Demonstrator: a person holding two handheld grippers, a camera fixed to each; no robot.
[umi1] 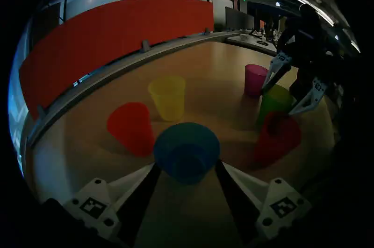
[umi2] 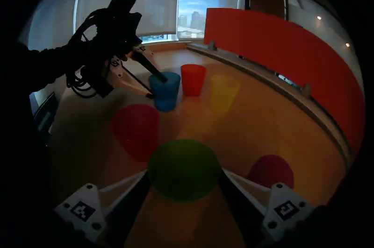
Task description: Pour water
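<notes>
Table (umi1: 219,75) edge: bounded on the far side by a raised rail (umi1: 145,47), with a red partition (umi1: 117,38) behind it. In the right gripper view, windows (umi2: 201,5) are seen past the far end. Open wood is left between the yellow cup (umi1: 167,97) and the magenta cup (umi1: 255,80), and between the cups and the rail.

Left gripper (umi1: 187,166): closed on the blue cup (umi1: 187,152), one finger pressed on each side, mouth facing up. The orange-red cup (umi1: 131,129) is just left of it, the yellow cup farther behind, and the dark red cup (umi1: 278,138) to the right.

Right gripper (umi2: 184,172): closed on the green cup (umi2: 183,168), gripped at both sides. In the right gripper view the dark red cup is near on the left and the magenta cup near on the right. The blue cup is seen farther off, clamped by the left gripper, which is held by a dark-sleeved arm (umi2: 51,66).

The two held cups are apart, with the dark red cup between them. Water in either cup cannot be made out.
</notes>
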